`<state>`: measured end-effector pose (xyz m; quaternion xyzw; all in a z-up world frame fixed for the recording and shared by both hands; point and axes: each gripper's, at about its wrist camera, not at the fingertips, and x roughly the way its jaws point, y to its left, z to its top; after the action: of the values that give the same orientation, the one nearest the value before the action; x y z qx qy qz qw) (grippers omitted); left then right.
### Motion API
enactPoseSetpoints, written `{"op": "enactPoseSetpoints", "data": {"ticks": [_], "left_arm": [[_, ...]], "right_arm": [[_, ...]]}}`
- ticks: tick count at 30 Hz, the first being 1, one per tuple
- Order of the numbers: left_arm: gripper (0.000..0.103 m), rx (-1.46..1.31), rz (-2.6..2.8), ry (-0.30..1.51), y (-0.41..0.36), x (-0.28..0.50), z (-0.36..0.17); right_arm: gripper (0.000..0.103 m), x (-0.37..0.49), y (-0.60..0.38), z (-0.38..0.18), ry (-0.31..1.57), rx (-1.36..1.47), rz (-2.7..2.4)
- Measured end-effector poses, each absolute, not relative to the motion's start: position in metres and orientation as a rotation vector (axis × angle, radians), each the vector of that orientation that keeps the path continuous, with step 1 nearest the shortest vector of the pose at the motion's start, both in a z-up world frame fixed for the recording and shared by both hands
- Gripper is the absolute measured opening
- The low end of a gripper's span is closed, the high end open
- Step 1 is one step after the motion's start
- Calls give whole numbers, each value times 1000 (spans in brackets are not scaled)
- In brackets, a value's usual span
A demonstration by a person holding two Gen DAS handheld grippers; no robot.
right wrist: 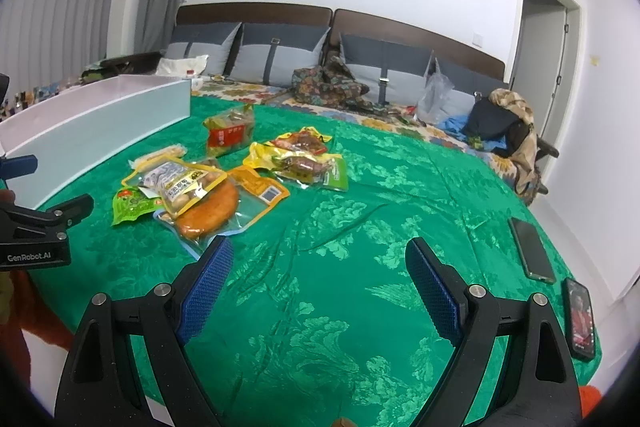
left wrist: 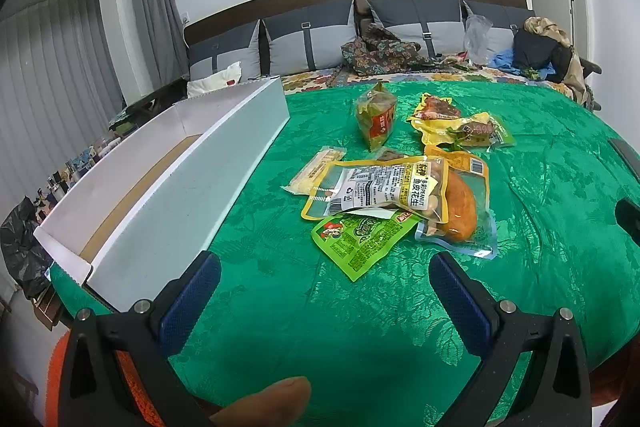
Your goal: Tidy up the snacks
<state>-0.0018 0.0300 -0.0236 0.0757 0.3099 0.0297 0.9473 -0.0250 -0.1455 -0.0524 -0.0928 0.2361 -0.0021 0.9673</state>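
While over the green cloth (left wrist: 520, 167), both tongs (left wrist: 324, 291) (right wrist: 320, 279) wide open (empty).

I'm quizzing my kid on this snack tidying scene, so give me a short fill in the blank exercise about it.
1. The snack packets lie on a ____ cloth.
2. The white box holds ____ packets so far.
3. Both the left gripper and right gripper are ____.
4. Two ____ lie near the cloth's right edge.

Missing words: green; no; open; phones
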Motion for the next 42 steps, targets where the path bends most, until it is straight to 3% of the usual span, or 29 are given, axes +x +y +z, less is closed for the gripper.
{"op": "enactPoseSetpoints", "data": {"ticks": [42], "left_arm": [[103,146,68,646,33,2,-33]], "right_arm": [[90,-25,-147,-60,495,-194,-2]]}}
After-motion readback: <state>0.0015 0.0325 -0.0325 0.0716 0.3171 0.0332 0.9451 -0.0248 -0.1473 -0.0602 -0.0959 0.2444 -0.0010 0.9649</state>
